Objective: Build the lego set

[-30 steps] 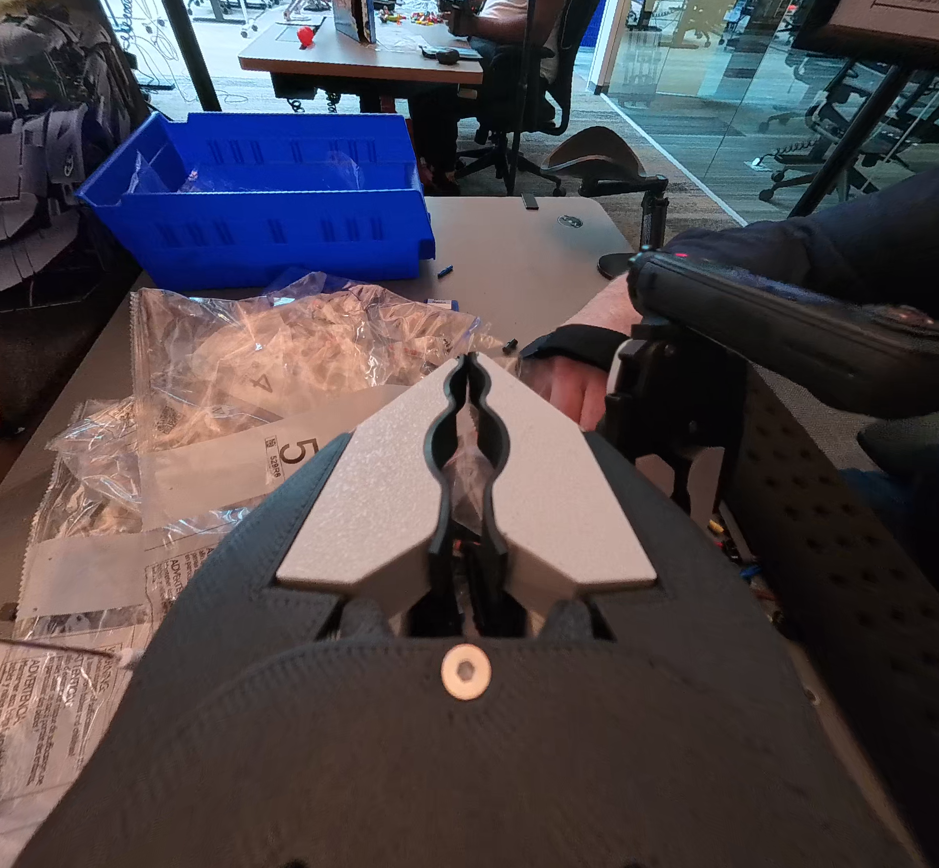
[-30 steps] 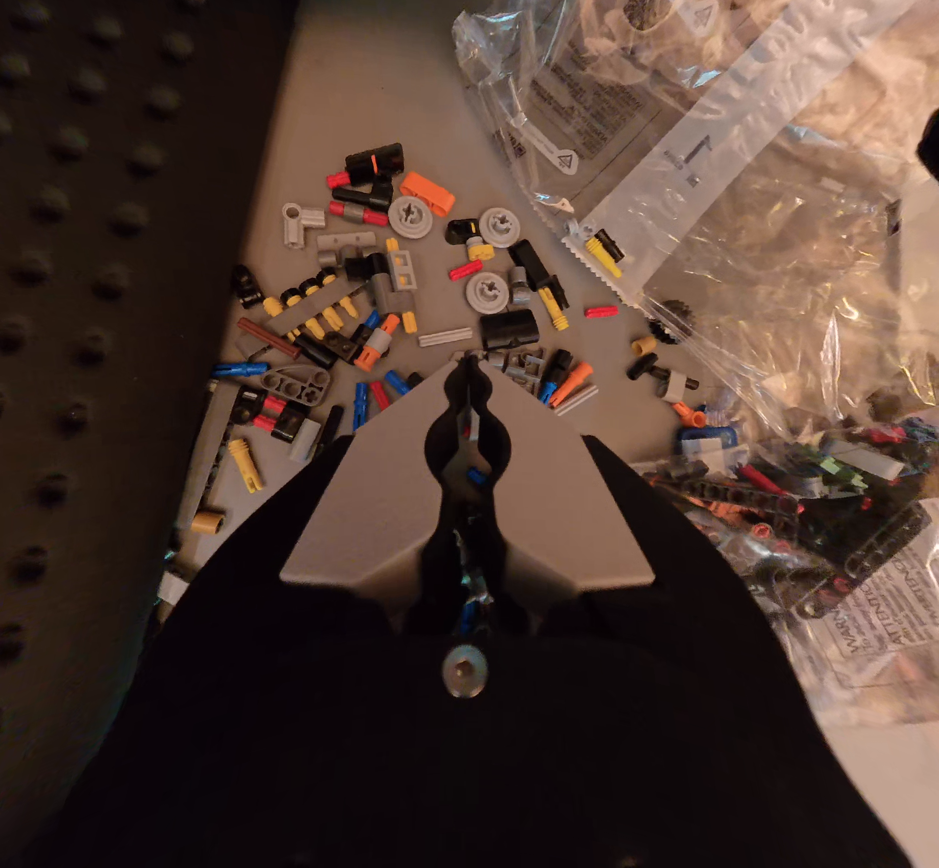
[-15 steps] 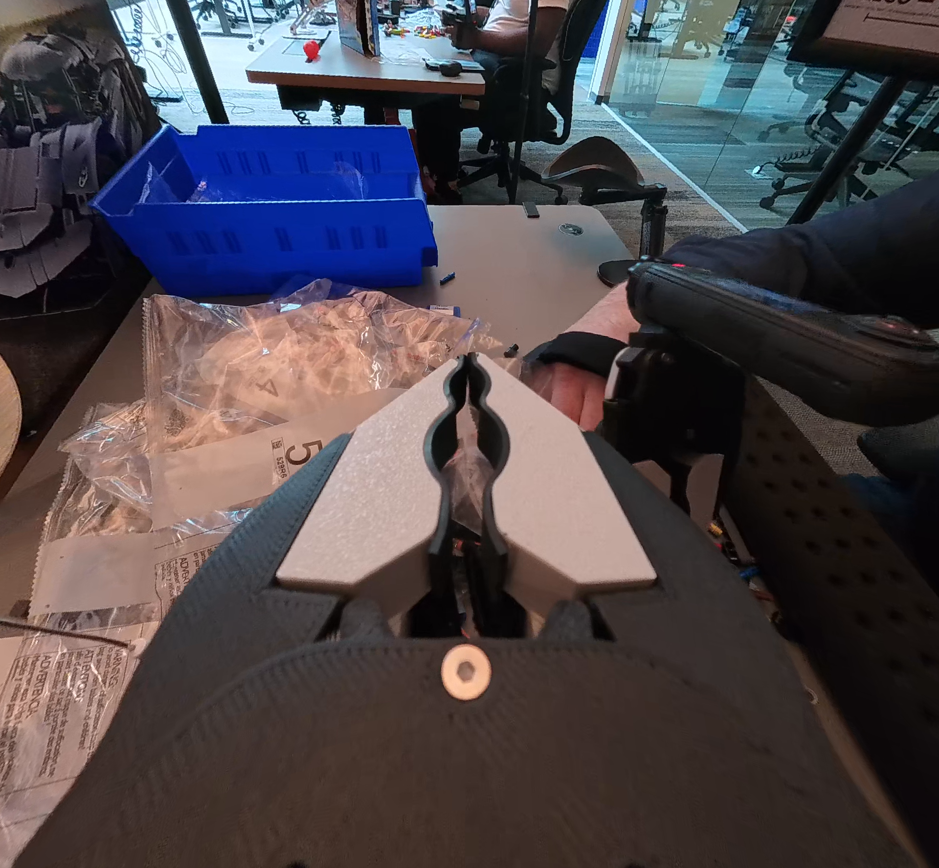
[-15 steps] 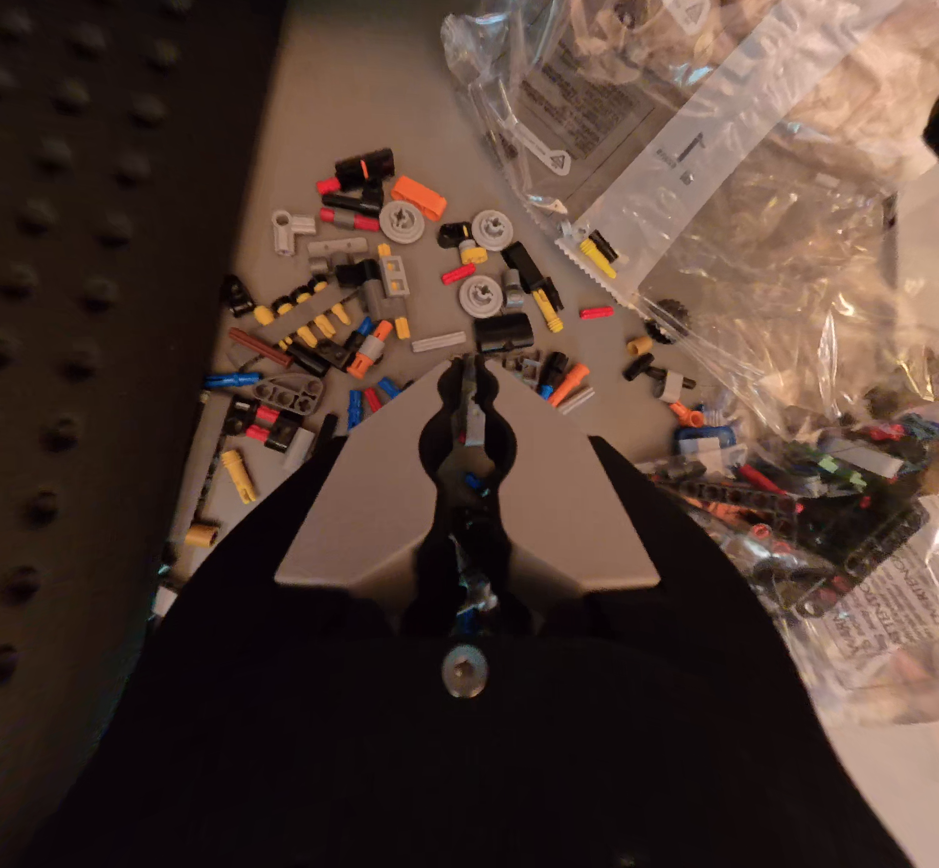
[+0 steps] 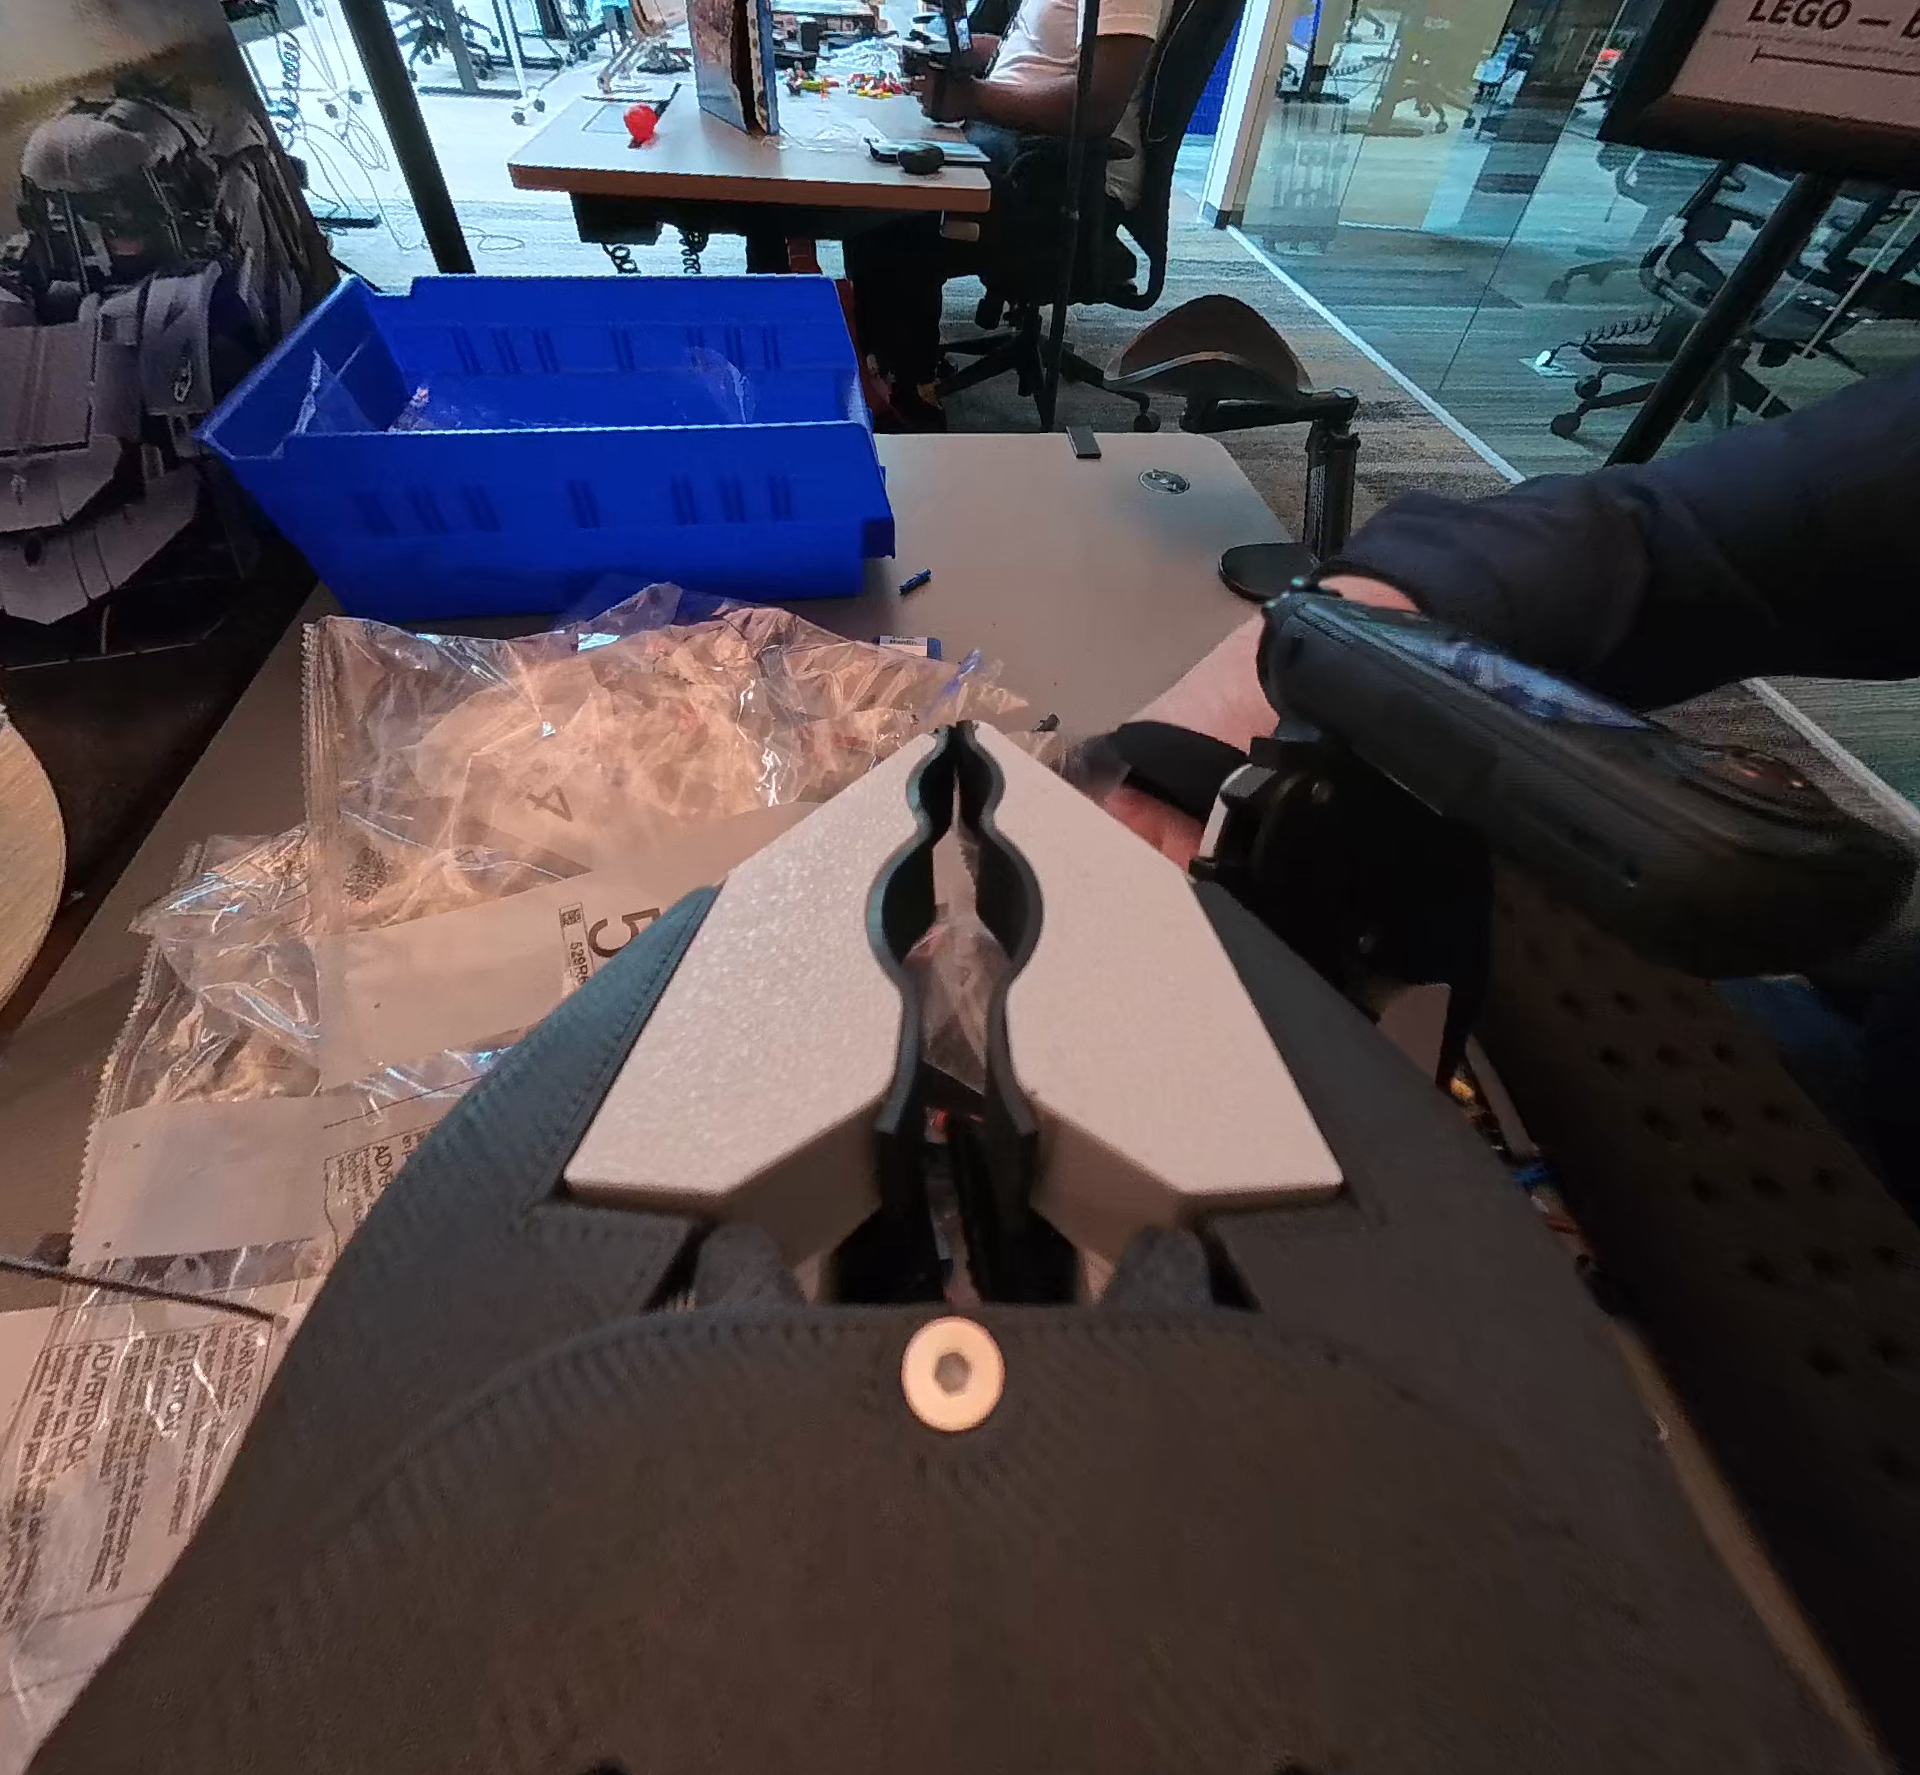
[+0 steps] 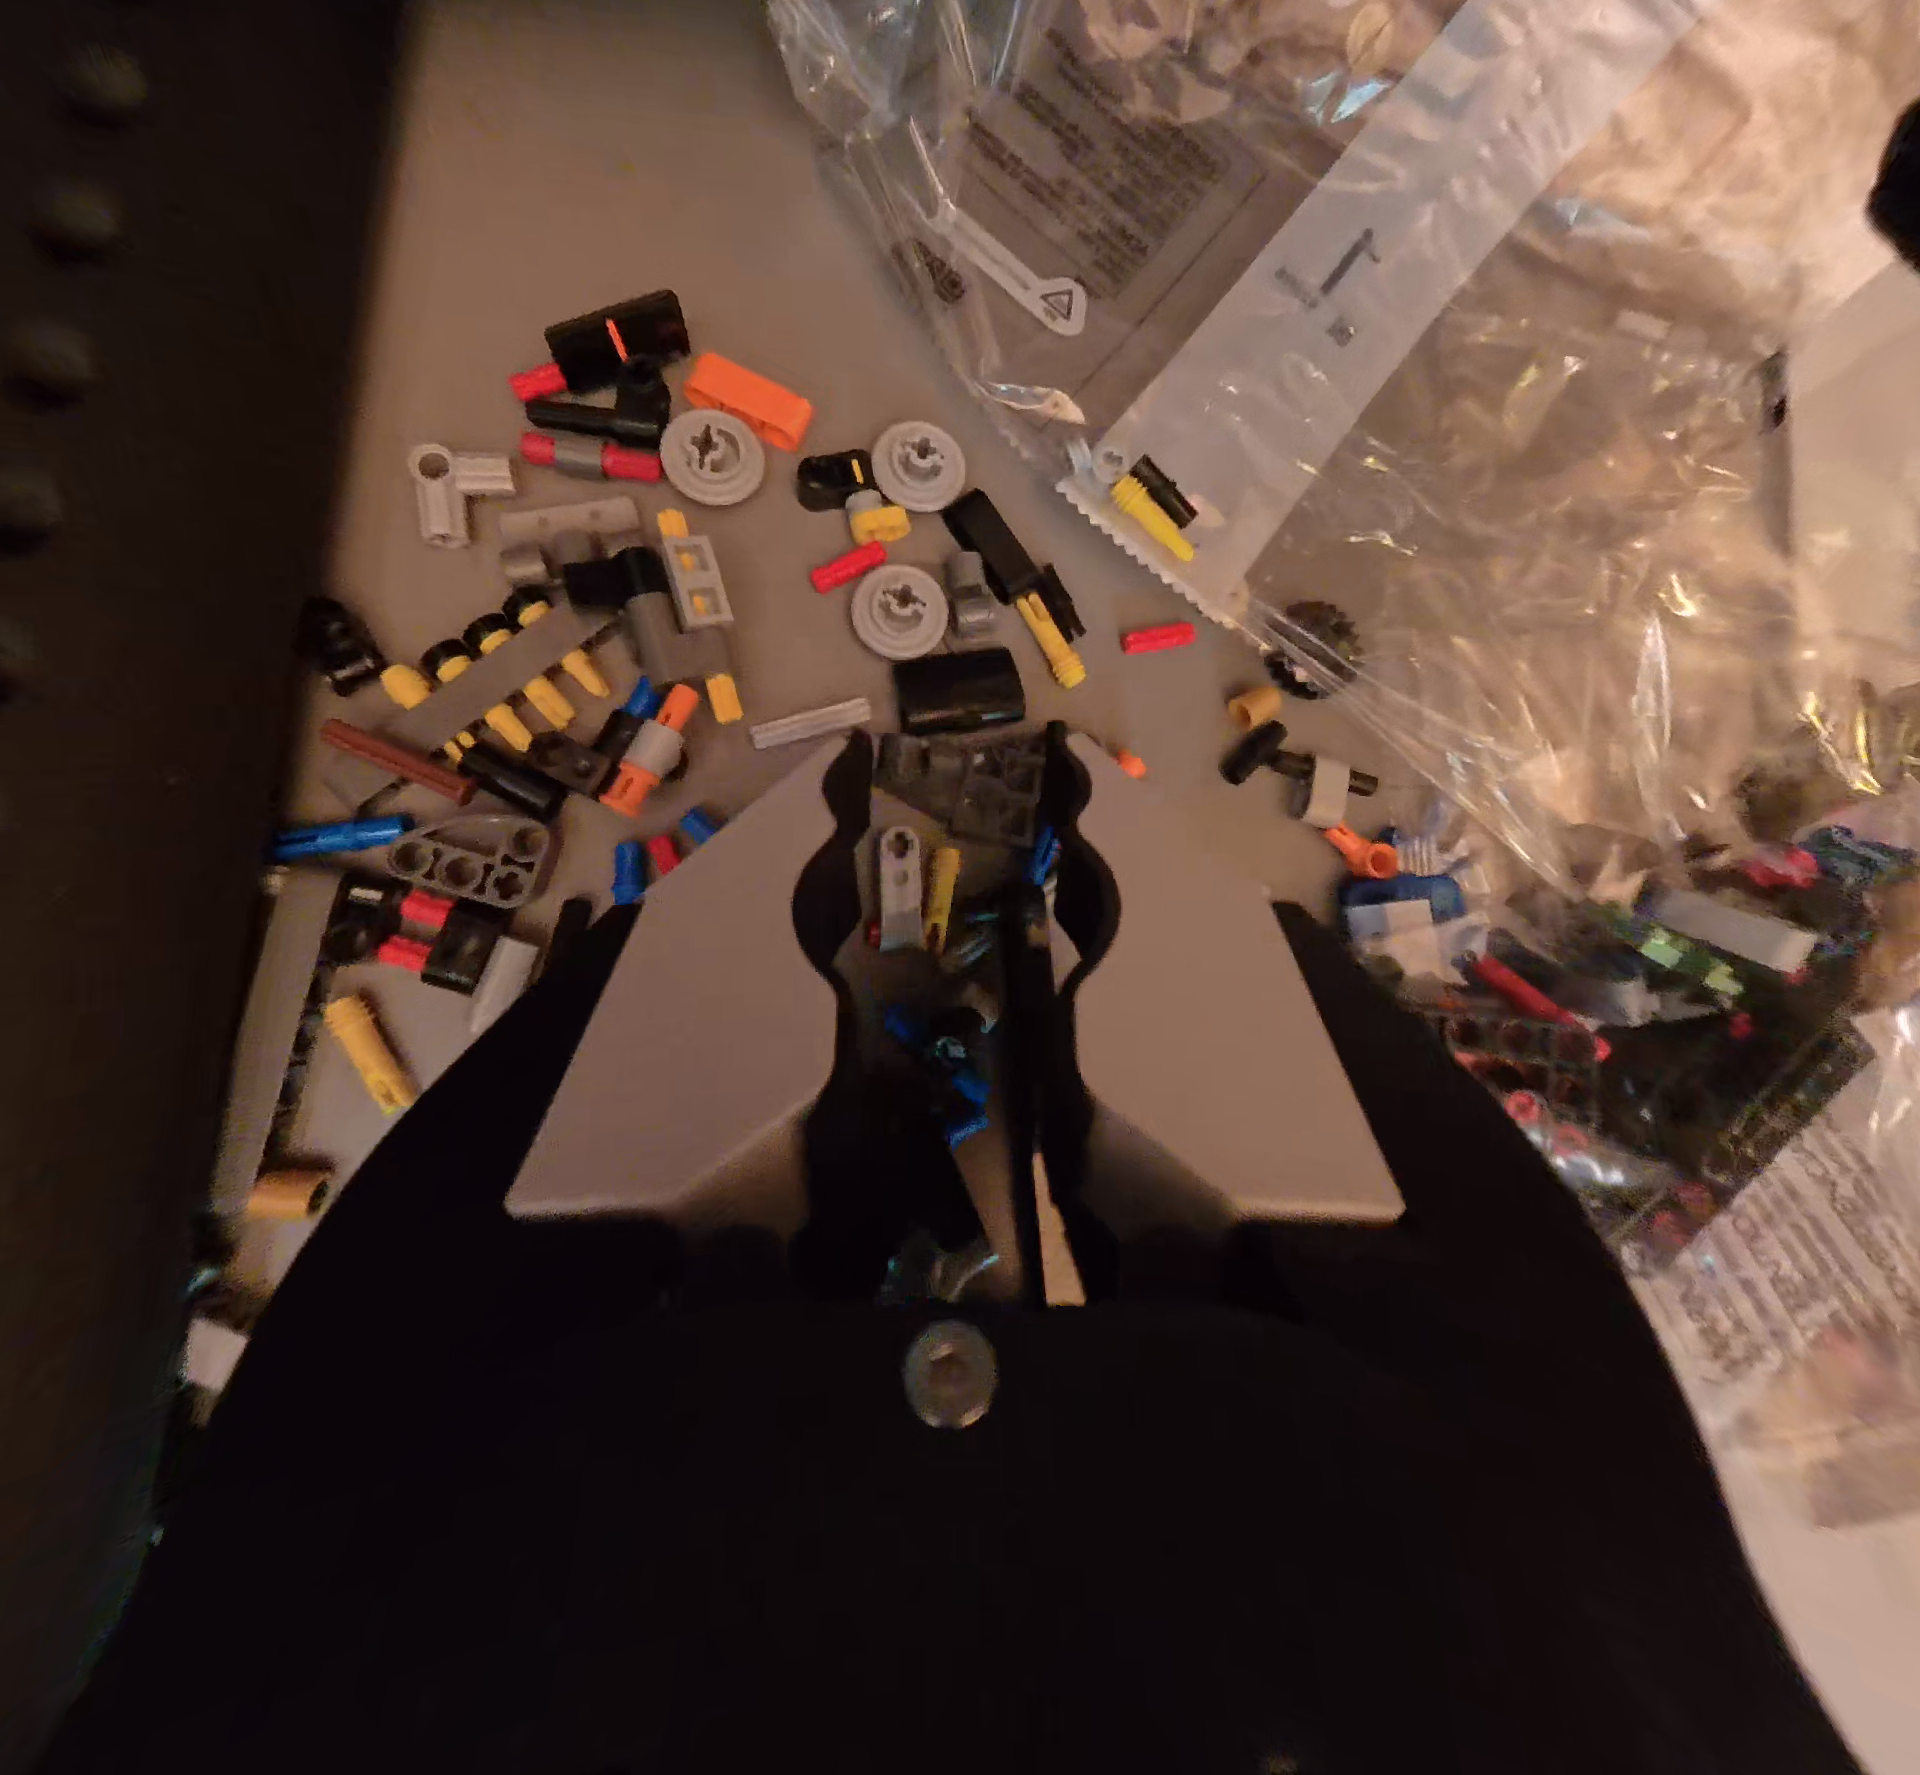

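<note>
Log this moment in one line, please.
left gripper shut, idle over bags | right gripper open above loose pieces

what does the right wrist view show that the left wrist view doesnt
Only the right wrist view shows the loose lego pieces scattered on the table, such as an orange beam and grey wheels, with the right gripper open above them.

Only the left wrist view shows the blue bin, the shut left gripper, a sleeve and a seated person behind.

Both show the grey table and clear plastic bags.
</note>
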{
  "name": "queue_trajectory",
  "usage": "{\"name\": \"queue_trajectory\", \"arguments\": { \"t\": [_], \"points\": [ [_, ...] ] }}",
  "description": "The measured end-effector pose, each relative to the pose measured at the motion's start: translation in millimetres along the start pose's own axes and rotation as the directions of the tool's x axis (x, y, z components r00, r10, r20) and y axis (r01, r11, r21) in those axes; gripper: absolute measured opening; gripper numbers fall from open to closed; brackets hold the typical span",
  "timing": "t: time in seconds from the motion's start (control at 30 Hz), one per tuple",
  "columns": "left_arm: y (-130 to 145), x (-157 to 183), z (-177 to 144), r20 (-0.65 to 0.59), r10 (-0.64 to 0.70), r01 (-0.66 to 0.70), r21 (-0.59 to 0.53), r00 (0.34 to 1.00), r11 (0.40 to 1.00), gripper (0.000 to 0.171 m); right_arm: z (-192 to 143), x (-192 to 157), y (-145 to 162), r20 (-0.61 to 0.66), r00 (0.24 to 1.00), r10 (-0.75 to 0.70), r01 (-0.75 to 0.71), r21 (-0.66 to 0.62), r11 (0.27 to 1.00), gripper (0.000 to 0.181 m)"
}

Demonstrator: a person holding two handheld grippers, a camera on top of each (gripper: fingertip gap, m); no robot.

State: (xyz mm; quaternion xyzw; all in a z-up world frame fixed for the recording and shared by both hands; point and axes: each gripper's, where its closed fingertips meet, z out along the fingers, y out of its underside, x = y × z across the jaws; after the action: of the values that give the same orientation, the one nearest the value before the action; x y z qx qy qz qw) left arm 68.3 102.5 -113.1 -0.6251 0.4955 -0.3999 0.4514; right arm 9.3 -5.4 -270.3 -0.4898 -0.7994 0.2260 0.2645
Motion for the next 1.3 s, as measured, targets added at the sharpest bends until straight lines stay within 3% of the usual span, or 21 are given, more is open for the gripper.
{"name": "queue_trajectory", "arguments": {
  "t": [0.3,0.43,0.63,0.9,1.0,1.1,1.3],
  "points": [
    [1,0,2,-0.005,-0.002,0.002,-0.005,1.0,1.0,0.0,6,-2,-4,0.06,0.997,0.043,-0.043,-0.001,0.999,0.019],
    [1,1,2,-0.004,0.0,0.0,-0.007,1.0,1.0,0.0,-5,4,-6,0.035,0.999,0.036,-0.037,0.038,0.999,0.003],
    [-1,-1,-4,0.006,-0.002,0.002,0.008,1.0,1.0,0.0,-24,13,-15,-0.002,0.998,0.057,-0.056,0.12,0.991,0.002],
    [-2,-1,-5,0.004,0.001,-0.001,0.012,1.0,1.0,0.0,-25,11,-18,-0.033,0.999,-0.002,0.006,0.105,0.994,0.002],
    [-2,-1,-7,0.008,0.0,0.0,0.015,1.0,1.0,0.0,-50,22,-23,-0.092,0.996,-0.002,0.017,0.164,0.986,0.0],
    [-1,-3,-11,0.013,-0.001,0.001,0.017,1.0,1.0,0.0,-90,42,-35,-0.184,0.981,0.059,0.002,0.316,0.949,0.001],
    [2,-4,-13,0.017,-0.001,0.001,0.01,1.0,1.0,0.0,-147,87,-18,-0.36,0.9,0.246,-0.055,0.467,0.883,0.0]
  ]
}}
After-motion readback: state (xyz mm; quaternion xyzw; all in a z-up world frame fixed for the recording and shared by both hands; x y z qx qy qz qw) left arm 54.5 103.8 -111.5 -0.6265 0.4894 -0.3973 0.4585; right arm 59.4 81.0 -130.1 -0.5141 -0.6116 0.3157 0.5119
